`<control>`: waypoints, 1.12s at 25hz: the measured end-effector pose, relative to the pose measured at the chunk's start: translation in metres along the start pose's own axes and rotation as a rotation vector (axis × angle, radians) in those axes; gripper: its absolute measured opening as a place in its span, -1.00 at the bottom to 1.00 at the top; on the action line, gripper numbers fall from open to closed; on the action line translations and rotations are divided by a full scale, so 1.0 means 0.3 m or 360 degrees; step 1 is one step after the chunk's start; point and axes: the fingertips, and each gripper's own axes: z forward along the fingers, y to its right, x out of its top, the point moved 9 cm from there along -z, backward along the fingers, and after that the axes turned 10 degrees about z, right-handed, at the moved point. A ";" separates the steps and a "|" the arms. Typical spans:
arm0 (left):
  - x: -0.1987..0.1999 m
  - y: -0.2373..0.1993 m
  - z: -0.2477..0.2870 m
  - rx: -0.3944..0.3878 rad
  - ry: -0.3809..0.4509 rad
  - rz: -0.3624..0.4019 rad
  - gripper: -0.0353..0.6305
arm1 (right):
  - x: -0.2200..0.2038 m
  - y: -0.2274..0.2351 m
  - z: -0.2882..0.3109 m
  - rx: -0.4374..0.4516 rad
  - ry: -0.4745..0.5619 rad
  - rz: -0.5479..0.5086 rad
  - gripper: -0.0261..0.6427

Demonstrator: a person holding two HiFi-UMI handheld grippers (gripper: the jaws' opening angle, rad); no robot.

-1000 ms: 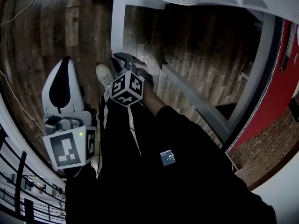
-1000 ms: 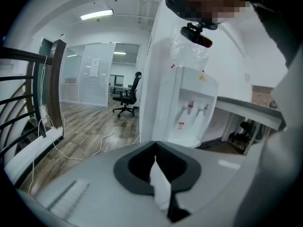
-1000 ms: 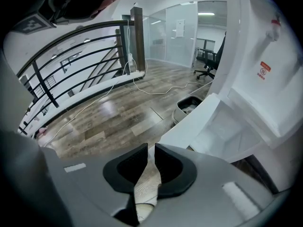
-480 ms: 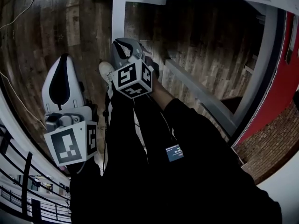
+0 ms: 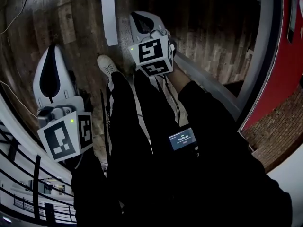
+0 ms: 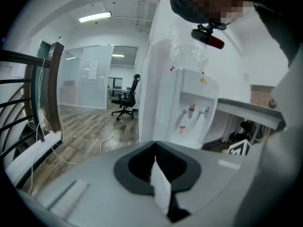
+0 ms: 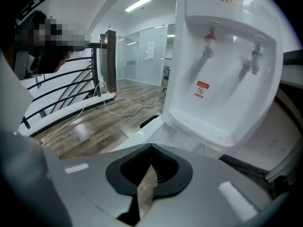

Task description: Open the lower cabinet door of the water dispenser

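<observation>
In front of the tall white plastic water dispenser (image 7: 222,65), my right gripper (image 7: 150,151) points at the ribbed drip tray (image 7: 203,126) under the red tap (image 7: 209,39) and the blue tap (image 7: 253,60). Its jaws have just been closing and now meet, with nothing between them. My left gripper (image 6: 154,145) hangs further back from the dispenser, jaws likewise together and empty. The lower cabinet door lies below the tray, mostly masked by my own grey housing. A flat white panel (image 7: 142,129) juts leftward from the dispenser's base; I cannot tell whether that is the door ajar.

Hazards:
- Fingers pressed together cannot take a door edge. They must part first or they will likely skid off the smooth front.
- An approach made too high would foul the taps.
- A sharp pull may shift the whole dispenser rather than swing the door.

Clearance:
- Right of the dispenser, a grey desk edge (image 6: 246,111) stands close, so there is little room there.
- Left of it, bare wooden plank floor (image 7: 90,131) runs to a dark railing (image 7: 111,63), crossed by a loose white cable (image 7: 131,114).
- My white shoe (image 5: 106,66) stands near the base, within a door's likely sweep.
</observation>
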 end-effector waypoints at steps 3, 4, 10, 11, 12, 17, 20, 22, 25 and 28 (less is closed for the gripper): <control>0.023 0.008 0.002 -0.0002 0.0007 0.0016 -0.87 | 0.006 0.053 -0.040 -0.0052 0.0029 0.0032 -0.92; 0.033 0.012 0.005 -0.0004 0.0012 0.0020 -0.87 | 0.008 0.068 -0.055 -0.0056 0.0037 0.0049 -0.92; 0.103 0.046 0.026 -0.0030 0.0050 0.0058 -0.87 | 0.022 0.162 -0.155 -0.0128 0.0093 0.0122 -0.92; 0.115 0.055 0.027 -0.0031 0.0055 0.0065 -0.87 | 0.021 0.181 -0.174 -0.0149 0.0107 0.0154 -0.93; 0.126 0.064 0.028 -0.0034 0.0058 0.0068 -0.87 | 0.021 0.200 -0.193 -0.0162 0.0124 0.0191 -0.93; 0.171 0.085 0.044 -0.0044 0.0085 -0.0008 -0.87 | 0.028 0.268 -0.283 -0.0145 0.0235 0.0358 -0.93; 0.206 0.102 0.052 -0.0071 0.0128 -0.0005 -0.87 | 0.044 0.287 -0.334 -0.0169 0.0281 0.0337 -0.93; 0.230 0.115 0.047 -0.0124 0.0152 -0.0050 -0.87 | 0.059 0.296 -0.376 -0.0176 0.0313 0.0326 -0.92; 0.278 0.133 0.032 -0.0152 0.0174 -0.0076 -0.87 | 0.083 0.312 -0.451 -0.0202 0.0341 0.0366 -0.93; 0.344 0.159 0.026 -0.0165 0.0196 -0.0021 -0.87 | 0.115 0.338 -0.524 -0.0254 0.0374 0.0408 -0.92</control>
